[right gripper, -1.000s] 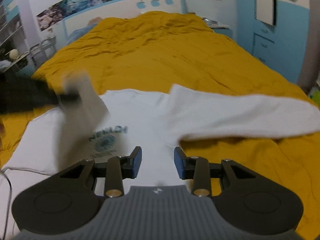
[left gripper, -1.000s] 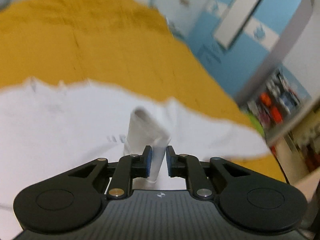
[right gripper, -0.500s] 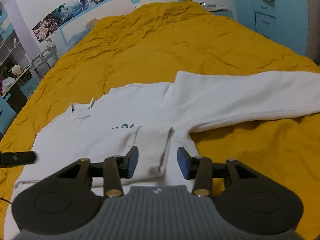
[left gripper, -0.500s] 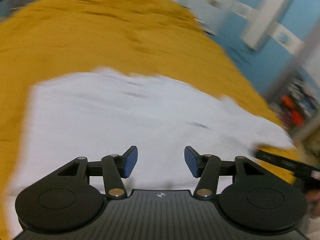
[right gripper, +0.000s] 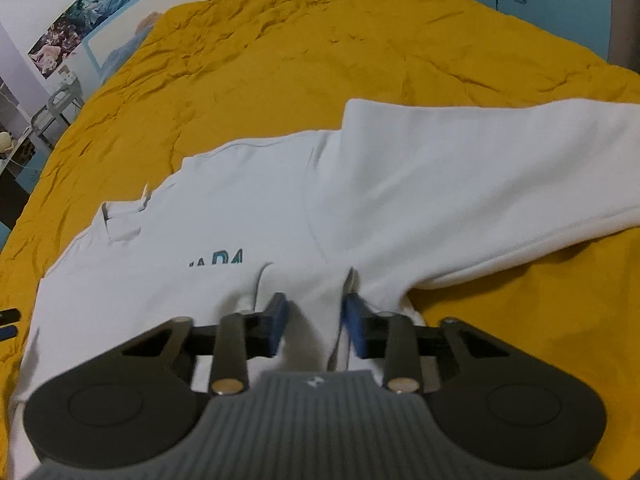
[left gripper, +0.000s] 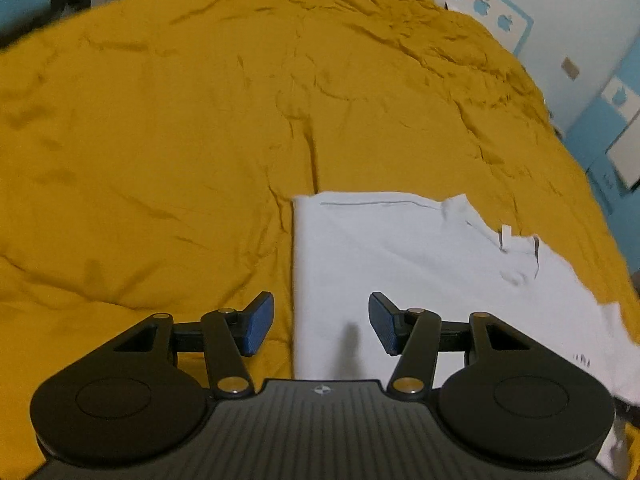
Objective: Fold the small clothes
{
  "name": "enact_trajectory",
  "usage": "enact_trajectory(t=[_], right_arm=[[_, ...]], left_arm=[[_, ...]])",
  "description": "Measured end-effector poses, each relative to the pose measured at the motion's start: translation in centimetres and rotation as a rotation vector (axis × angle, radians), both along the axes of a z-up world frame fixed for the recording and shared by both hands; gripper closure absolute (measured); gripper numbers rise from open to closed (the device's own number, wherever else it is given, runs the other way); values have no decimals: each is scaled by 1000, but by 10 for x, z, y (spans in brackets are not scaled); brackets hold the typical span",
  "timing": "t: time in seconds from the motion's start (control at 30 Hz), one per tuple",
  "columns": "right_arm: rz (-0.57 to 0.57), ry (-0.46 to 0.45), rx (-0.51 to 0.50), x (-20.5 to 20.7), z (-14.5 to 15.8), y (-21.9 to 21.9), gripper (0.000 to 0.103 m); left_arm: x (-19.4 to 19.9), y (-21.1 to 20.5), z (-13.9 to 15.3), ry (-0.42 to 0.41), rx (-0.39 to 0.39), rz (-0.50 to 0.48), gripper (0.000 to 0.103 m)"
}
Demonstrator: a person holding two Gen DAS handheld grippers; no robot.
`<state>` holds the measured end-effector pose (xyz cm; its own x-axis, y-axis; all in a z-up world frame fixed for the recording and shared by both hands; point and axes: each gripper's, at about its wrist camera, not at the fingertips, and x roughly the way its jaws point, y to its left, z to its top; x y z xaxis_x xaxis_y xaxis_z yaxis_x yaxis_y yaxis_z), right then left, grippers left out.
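A white sweatshirt (right gripper: 248, 216) with blue lettering lies flat on the yellow bedspread (right gripper: 320, 48). Its right sleeve (right gripper: 500, 172) stretches out to the right. Its left sleeve (right gripper: 304, 296) is folded across the chest. My right gripper (right gripper: 314, 320) is open, low over that folded sleeve, one finger on each side of it. In the left wrist view the sweatshirt (left gripper: 400, 264) shows its folded left edge and collar. My left gripper (left gripper: 321, 322) is open and empty above that edge.
The yellow bedspread (left gripper: 160, 140) spreads wide to the left and beyond the sweatshirt. A blue-and-white headboard (right gripper: 120, 32), posters and a chair stand at the far left. Blue drawers (right gripper: 540, 0) stand at the far right.
My left gripper let go of the left sleeve, which now lies folded across the chest, and swung left to the shirt's edge. My right gripper moved forward and down over the folded sleeve.
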<state>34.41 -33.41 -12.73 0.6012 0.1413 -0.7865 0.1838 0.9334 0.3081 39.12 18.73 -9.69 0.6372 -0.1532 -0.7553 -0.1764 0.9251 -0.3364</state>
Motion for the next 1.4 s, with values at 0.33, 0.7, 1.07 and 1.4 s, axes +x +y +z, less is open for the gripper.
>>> enact_trajectory(t=[0.33, 0.7, 1.07, 1.4], right_arm=[[85, -126, -65, -3, 45, 9, 103], [29, -50, -64, 69, 14, -2, 103], [-18, -47, 11, 37, 15, -19, 74], [-25, -10, 70, 13, 1, -14, 75]], left_arm=[[-30, 18, -11, -172, -161, 60, 92], [-18, 24, -23, -134, -146, 100, 91], [-46, 33, 6, -83, -130, 43, 58], [-113, -8, 24, -39, 132, -310, 30]])
